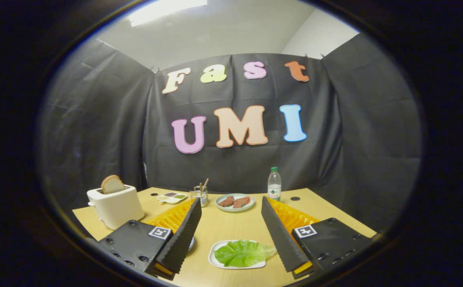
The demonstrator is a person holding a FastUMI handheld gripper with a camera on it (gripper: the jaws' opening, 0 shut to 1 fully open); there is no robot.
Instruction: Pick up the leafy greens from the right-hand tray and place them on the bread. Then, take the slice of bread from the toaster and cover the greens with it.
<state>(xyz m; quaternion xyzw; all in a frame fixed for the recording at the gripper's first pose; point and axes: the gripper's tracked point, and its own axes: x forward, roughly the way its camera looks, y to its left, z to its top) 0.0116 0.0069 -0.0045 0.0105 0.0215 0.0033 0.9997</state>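
A green lettuce leaf (241,253) lies on a small white tray (214,261) on the wooden table, low down between my two fingers and nearer the right one. My gripper (230,200) is open and holds nothing, hovering above the table. To the left, beyond the left finger, stands a white toaster (116,207) with a slice of bread (112,184) sticking up from its slot. A sliver of a plate's edge (192,243) peeks out from behind the left finger; what lies on it is hidden.
Beyond the fingertips sits a pale plate (220,206) with two brown meat slices. A plastic bottle (274,184) stands at the back right. A small sauce dish (171,197) and a glass holder with sticks (201,195) are at the back left.
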